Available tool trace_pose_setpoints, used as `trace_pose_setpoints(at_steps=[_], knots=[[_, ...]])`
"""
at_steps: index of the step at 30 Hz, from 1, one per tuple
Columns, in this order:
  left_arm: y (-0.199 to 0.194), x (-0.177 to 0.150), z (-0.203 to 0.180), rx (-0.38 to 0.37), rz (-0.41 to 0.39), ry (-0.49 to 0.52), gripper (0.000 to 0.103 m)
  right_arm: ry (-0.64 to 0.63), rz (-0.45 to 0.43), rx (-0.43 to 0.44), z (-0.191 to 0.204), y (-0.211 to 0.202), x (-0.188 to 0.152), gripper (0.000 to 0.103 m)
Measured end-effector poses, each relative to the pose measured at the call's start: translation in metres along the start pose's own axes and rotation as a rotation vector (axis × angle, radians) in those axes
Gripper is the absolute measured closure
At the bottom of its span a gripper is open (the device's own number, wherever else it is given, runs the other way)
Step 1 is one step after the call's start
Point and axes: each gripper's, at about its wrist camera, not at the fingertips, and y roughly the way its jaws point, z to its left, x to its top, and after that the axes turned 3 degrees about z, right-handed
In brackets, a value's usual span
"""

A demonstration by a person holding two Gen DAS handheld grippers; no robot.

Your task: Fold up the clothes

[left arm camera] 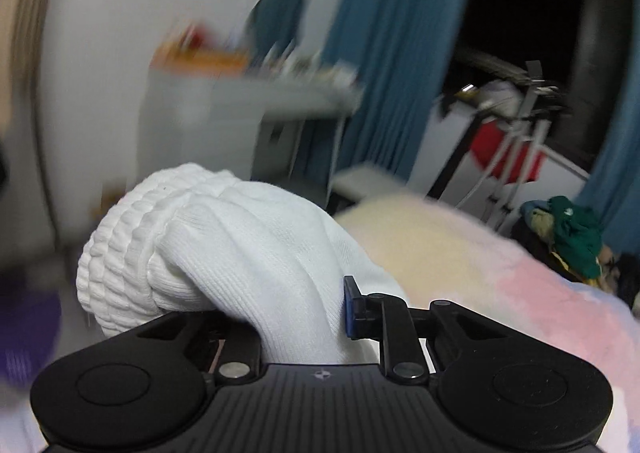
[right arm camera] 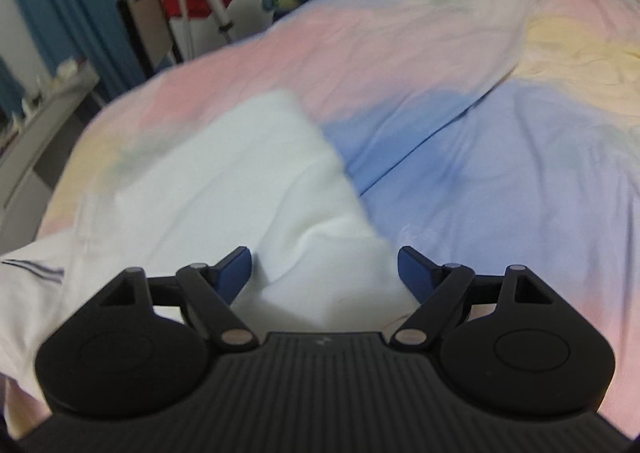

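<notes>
White knit fabric fills the middle of our left wrist view: the white garment [left arm camera: 224, 253] is bunched up in the left tool [left arm camera: 304, 309], its ribbed cuff or hem rolled into a thick fold that rises above the tool's black body. We see one blue pad [left arm camera: 350, 307] pressing against the cloth on the right side, while the other pad is buried under the fabric, so we read this tool as clamped on the garment, with the cloth lifted clear of the bed [left arm camera: 480, 265]. The room behind it is smeared by blur; we can make out a blue curtain [left arm camera: 400, 53] and a heap of green and dark clothing [left arm camera: 572, 237] past the bed's far edge. In our right wrist view, the right tool [right arm camera: 325, 273] hangs over the bed with its two blue pads [right arm camera: 236, 273] standing well apart, nothing pinched between them. Below it more of the white garment lies spread on the pastel bedsheet [right arm camera: 500, 173] toward the bed's left edge, blurred, with a dark-striped trim [right arm camera: 36, 271] showing at the far left of the view. We cannot tell whether the right tool's pads touch the cloth beneath them.
</notes>
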Motion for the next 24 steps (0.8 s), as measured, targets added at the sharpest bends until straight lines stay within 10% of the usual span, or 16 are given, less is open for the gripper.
trace_pose_setpoints(at_steps=[10,20,24], knots=[[-0.084,-0.062,-0.202,-0.150,-0.343,0.348,0.083,0.135,-0.141,-0.003,-0.045,-0.034,0.022,0.021],[-0.074,-0.242,-0.306,-0.233,-0.290,0.795,0.080,0.436,-0.194,0.085,-0.116,-0.036,0.031,0.019],[-0.074,-0.261,-0.313,-0.256,-0.304,0.889,0.073,0.518,-0.141,0.332,-0.123,-0.018,0.030,0.019]])
